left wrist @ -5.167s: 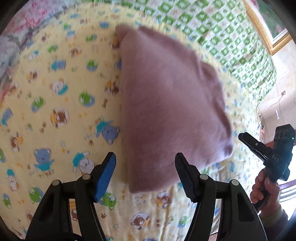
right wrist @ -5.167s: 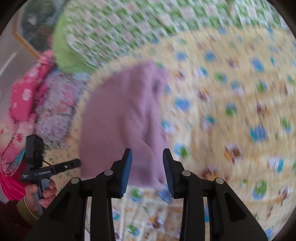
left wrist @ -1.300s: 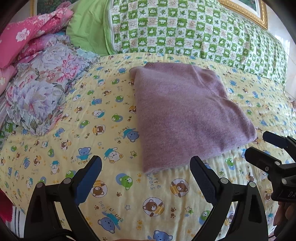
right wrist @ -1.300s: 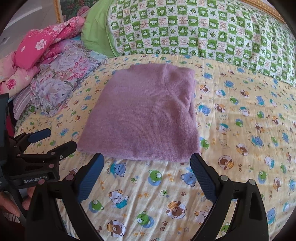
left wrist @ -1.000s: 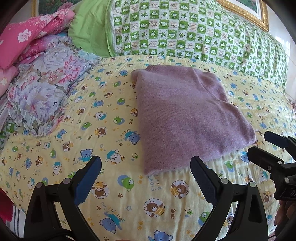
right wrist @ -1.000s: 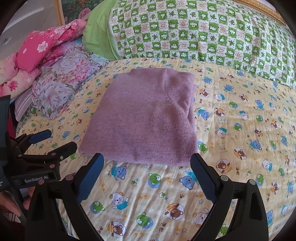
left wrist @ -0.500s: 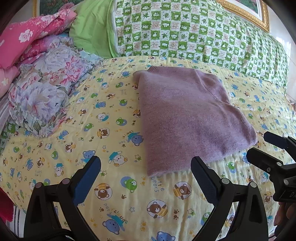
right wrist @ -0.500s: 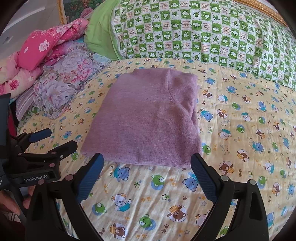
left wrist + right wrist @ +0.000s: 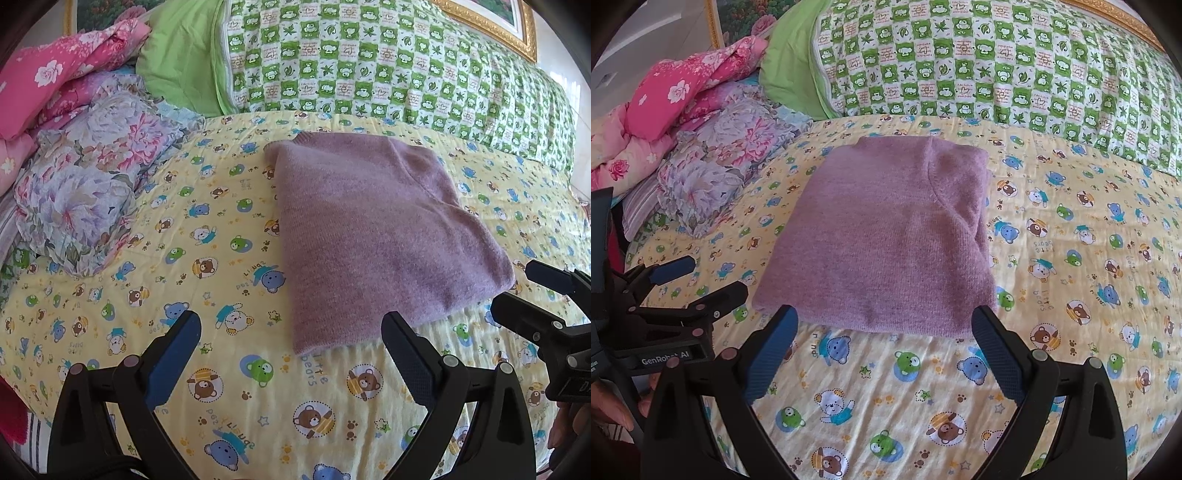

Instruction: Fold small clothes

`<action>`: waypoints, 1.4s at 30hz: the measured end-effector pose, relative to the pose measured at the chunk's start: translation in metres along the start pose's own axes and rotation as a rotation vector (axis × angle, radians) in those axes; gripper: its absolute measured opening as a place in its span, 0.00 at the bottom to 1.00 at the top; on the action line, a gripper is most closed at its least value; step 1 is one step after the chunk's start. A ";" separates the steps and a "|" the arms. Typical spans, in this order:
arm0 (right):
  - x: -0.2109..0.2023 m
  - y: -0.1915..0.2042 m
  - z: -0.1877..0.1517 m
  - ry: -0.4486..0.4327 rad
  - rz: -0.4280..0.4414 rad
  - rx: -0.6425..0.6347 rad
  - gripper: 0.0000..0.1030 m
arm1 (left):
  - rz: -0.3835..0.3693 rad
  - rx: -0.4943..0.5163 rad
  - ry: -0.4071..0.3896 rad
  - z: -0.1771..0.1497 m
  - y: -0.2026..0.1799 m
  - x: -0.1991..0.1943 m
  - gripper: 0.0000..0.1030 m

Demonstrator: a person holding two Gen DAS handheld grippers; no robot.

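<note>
Left gripper (image 9: pixel 291 347): jaws spread wide, blue pads empty, held low above the yellow bear-print sheet (image 9: pixel 207 236), nothing between the fingers. Right gripper (image 9: pixel 882 347): likewise spread wide and empty, held above the same sheet (image 9: pixel 1071 258).

Purple knit garment (image 9: pixel 373 236): folded into a flat rectangle, lying on the sheet. In the left wrist view, located from 12 to 2 o'clock of the left gripper, near corner just beyond the right finger (image 9: pixel 406 354). In the right wrist view, garment (image 9: pixel 886 240) centred at 12 o'clock, near edge just past both fingertips, not touched by either. One folded layer visible along the 3 o'clock side.

Right gripper visible at 3 o'clock in the left wrist view (image 9: pixel 546 299); left gripper visible at 9 o'clock in the right wrist view (image 9: pixel 701 280), a hand (image 9: pixel 613 402) on its handle.

Green checked pillow (image 9: pixel 997 62) at 12 o'clock beyond the garment. Floral bedding (image 9: pixel 713 166) and pink quilt (image 9: pixel 676 96) stacked at 10 o'clock.
</note>
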State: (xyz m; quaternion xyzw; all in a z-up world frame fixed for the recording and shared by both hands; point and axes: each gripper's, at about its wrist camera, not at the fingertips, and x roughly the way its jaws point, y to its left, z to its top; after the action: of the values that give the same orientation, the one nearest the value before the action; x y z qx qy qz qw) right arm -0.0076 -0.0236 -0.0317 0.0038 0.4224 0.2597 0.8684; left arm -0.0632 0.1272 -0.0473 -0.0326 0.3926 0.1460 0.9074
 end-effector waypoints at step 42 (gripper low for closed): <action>0.004 -0.006 0.004 0.005 0.000 0.010 0.93 | 0.002 0.004 0.016 0.001 -0.001 0.006 0.96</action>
State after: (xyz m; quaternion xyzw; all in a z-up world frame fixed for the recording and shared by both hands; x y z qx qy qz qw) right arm 0.0000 -0.0266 -0.0331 0.0074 0.4257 0.2575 0.8674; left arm -0.0583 0.1279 -0.0515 -0.0318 0.4000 0.1459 0.9043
